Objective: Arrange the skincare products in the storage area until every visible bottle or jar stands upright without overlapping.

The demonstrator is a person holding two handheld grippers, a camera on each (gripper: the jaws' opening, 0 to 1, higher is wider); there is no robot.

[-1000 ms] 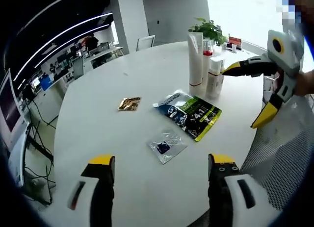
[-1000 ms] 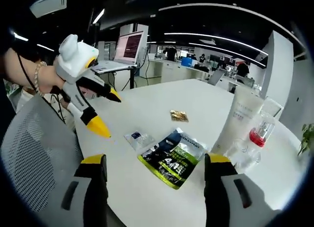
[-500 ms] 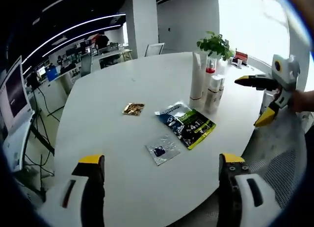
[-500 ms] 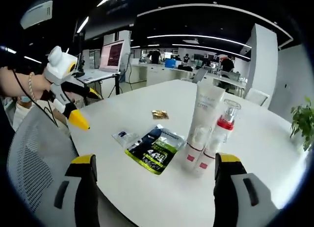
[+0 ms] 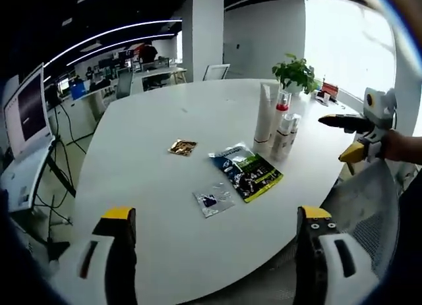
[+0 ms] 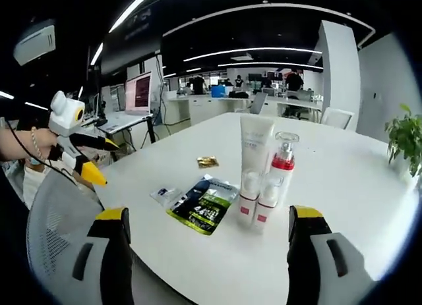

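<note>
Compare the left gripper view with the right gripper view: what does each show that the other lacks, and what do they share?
Left gripper view alone: the right gripper, open, at the table's edge by a bright window.

Right gripper view alone: the left gripper, open, above a mesh chair.

Shared: the upright tube and pump bottle standing close together, the dark pouch, the clear sachet, the gold packet and the plant.

Print on the green-and-black pouch (image 6: 202,204) is too small to read; the white tube (image 6: 252,161) partly hides the small bottles (image 6: 265,198) beside it.
</note>
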